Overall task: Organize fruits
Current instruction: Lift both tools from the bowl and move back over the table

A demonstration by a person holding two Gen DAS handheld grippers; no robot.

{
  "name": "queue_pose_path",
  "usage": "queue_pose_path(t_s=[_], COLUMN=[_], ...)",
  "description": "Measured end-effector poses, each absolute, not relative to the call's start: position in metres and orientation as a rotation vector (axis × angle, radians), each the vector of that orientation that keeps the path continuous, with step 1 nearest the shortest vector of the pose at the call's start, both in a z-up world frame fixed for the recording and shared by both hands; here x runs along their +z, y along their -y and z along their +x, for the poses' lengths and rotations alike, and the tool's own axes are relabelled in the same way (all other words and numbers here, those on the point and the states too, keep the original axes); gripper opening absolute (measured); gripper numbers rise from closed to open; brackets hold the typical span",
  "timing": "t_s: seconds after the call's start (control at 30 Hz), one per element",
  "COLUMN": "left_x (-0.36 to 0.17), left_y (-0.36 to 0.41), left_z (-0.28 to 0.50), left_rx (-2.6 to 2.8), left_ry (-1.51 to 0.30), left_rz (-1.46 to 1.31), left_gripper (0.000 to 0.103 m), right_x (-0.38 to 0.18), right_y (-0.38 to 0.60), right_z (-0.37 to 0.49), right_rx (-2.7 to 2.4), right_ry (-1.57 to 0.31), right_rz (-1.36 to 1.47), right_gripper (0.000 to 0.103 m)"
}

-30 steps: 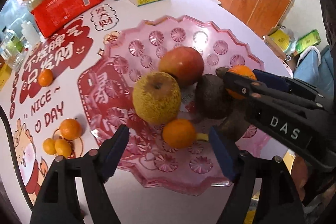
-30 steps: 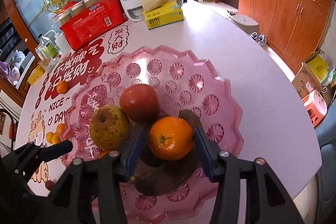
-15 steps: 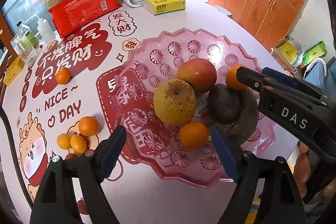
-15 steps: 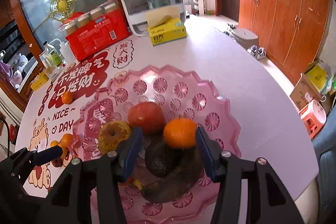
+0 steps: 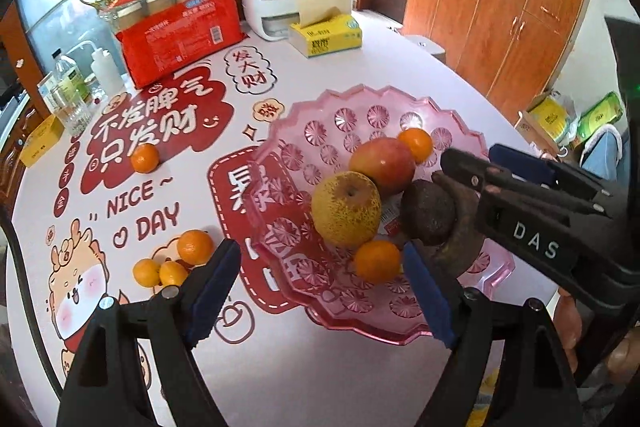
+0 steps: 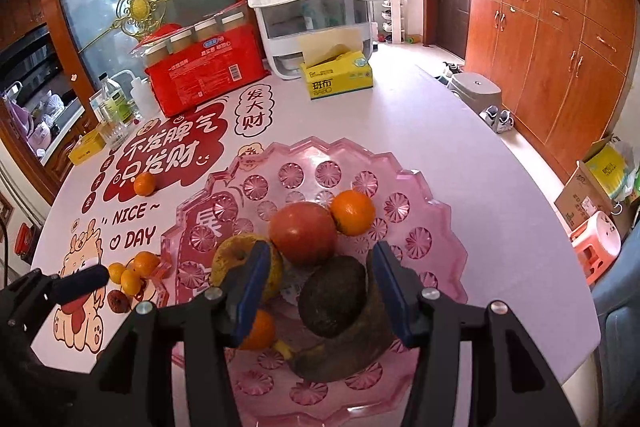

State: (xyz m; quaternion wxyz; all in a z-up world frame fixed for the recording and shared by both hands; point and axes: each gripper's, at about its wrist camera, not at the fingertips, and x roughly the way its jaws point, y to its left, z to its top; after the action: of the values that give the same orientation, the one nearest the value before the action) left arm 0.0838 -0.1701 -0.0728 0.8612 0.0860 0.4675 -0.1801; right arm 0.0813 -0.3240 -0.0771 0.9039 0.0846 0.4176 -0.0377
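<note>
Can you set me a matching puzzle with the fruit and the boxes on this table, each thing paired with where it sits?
Things:
1. red apple
2. yellow tissue box
3. lone small orange tangerine
4. red shrink-wrapped pack of jars

Places:
A. beside the white covered dispenser
B. on the red printed lettering
C. in the pink plastic fruit tray
D. by the bottles, at the table's back

Pairs: 1-C, 2-A, 3-B, 4-D
</note>
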Motion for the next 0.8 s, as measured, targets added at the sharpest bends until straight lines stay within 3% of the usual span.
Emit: queue_pose_path(t_s=[0.8], left_x=[-0.043], left_y=[0.103], left_z=[0.047], left_rx=[-0.294], left_ry=[-0.983], left_rz=[0.168], left_gripper=[0.084], right_x=[-0.058], right_y=[0.271], right_z=[0.05], right_rx=[-0.01], right_ry=[-0.854], right_rz=[0.147], right_gripper=[0.053])
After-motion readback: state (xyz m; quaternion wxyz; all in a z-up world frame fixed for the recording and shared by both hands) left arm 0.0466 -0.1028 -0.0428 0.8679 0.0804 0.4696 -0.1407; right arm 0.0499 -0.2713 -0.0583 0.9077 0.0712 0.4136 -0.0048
